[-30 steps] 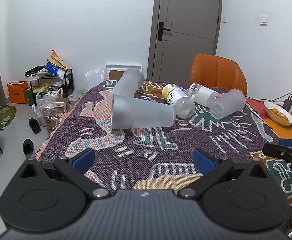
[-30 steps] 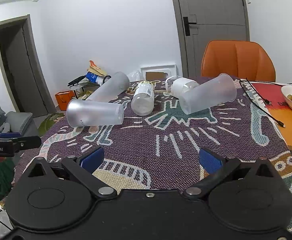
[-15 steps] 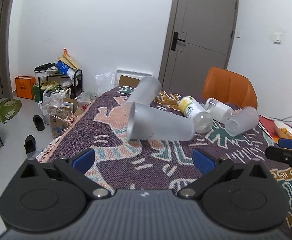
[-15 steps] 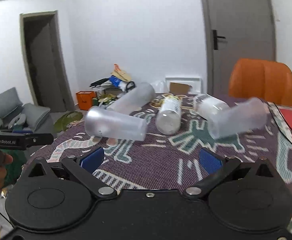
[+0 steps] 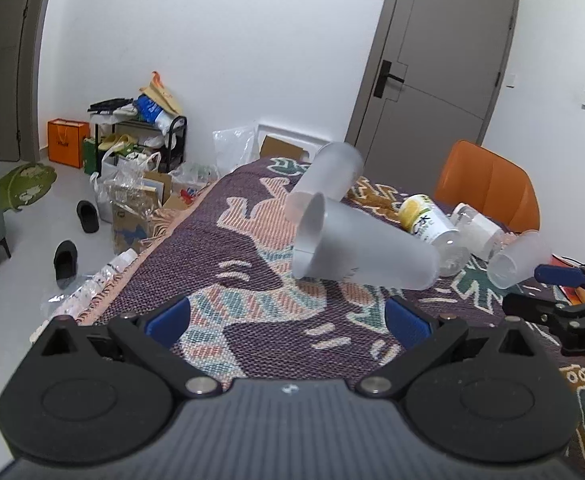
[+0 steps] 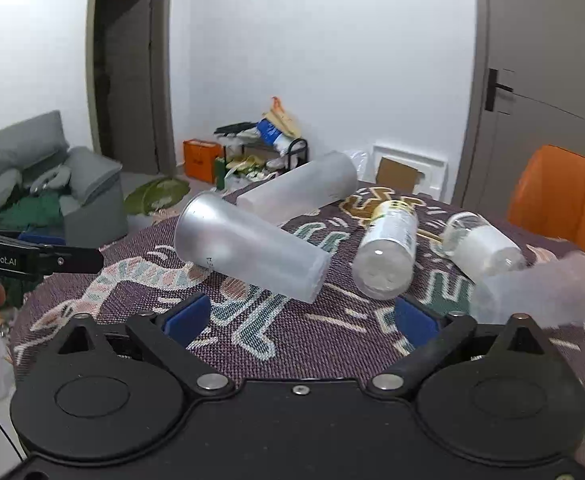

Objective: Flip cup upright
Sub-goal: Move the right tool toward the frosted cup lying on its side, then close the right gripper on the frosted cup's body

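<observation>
A tall frosted cup (image 5: 364, 248) lies on its side on the patterned cloth, its open mouth toward the left in the left wrist view; it also shows in the right wrist view (image 6: 252, 248). A second frosted cup (image 5: 328, 176) lies behind it (image 6: 300, 192). A third frosted cup (image 5: 518, 258) lies at the right (image 6: 540, 292). My left gripper (image 5: 288, 320) is open and empty, short of the nearest cup. My right gripper (image 6: 300, 318) is open and empty, just short of the same cup.
A yellow-labelled bottle (image 5: 428, 224) and a white-labelled bottle (image 5: 476, 232) lie between the cups. An orange chair (image 5: 488, 184) stands behind the table. The table's left edge (image 5: 132, 272) drops to a floor with bags, boxes and slippers.
Both grippers have moved in toward the nearest lying cup and swung to the left; the cups look larger. The cups and bottles have not moved. Both grippers stay open.
</observation>
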The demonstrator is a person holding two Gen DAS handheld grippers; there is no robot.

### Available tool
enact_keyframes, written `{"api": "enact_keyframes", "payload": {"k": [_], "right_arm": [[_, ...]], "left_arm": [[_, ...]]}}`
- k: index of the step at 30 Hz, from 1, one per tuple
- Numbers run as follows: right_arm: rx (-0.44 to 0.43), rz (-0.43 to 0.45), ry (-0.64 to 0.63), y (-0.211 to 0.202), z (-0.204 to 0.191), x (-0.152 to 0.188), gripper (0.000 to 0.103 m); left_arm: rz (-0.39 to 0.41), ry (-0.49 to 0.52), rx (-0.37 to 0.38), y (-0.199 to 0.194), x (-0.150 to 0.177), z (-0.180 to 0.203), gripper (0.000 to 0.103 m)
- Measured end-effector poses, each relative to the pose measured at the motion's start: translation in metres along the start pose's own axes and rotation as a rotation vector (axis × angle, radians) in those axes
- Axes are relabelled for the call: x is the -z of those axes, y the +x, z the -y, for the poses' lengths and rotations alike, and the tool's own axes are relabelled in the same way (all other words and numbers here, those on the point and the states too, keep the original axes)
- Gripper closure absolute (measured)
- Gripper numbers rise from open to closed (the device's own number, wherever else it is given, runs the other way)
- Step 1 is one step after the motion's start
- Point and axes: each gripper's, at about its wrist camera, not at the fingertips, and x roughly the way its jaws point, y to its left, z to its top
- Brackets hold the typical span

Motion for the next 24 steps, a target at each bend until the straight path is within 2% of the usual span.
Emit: {"api": "enact_keyframes", "payload": {"k": [12,17,24], "right_arm": [[-0.067,-0.051,-0.163,0.057,-0.019,-0.027,0.008],[-0.124,-0.061,-0.225,0.08,-0.027,-0.038,0.008],[-0.207,-0.075,-0.394,0.098,-0.047,-0.046,0.007]], "left_arm": [[-0.027,-0.057,-0.037,0.02,-0.001,-0.024,0.0],[-0.033,-0.074,-0.052,0.023,-0.001,-0.032,0.0],[-0.034,-0.098,-0.074,0.023,-0.002,-0.046,0.0]]}}
